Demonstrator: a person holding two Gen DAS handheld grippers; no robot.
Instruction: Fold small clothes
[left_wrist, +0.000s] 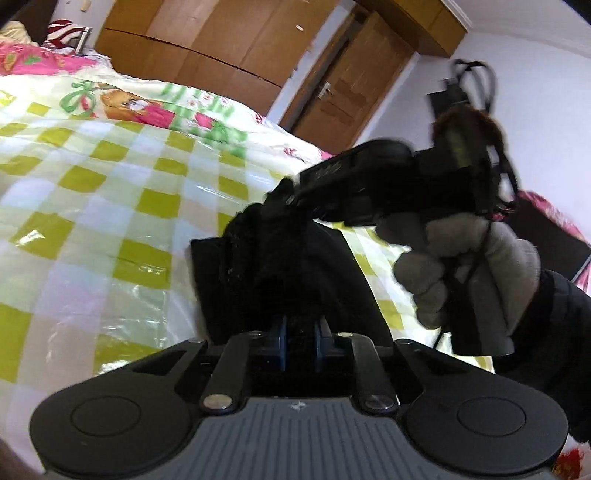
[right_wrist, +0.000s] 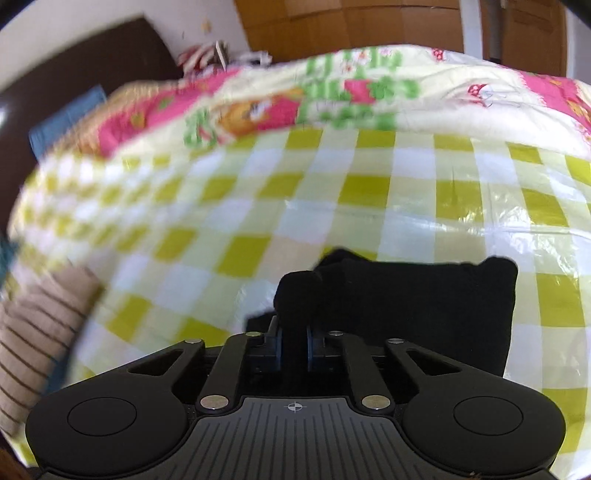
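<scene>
A small black garment hangs above the checked bed cover, held between both grippers. My left gripper is shut on its near edge, the blue pads pinching the cloth. The right gripper, held by a grey-gloved hand, grips the garment's far end in the left wrist view. In the right wrist view my right gripper is shut on a bunched part of the black garment, which spreads to the right over the cover.
The bed carries a yellow-green and white checked plastic cover with a pink cartoon quilt behind. A beige striped cloth lies at the bed's left edge. A wooden wardrobe and a door stand beyond.
</scene>
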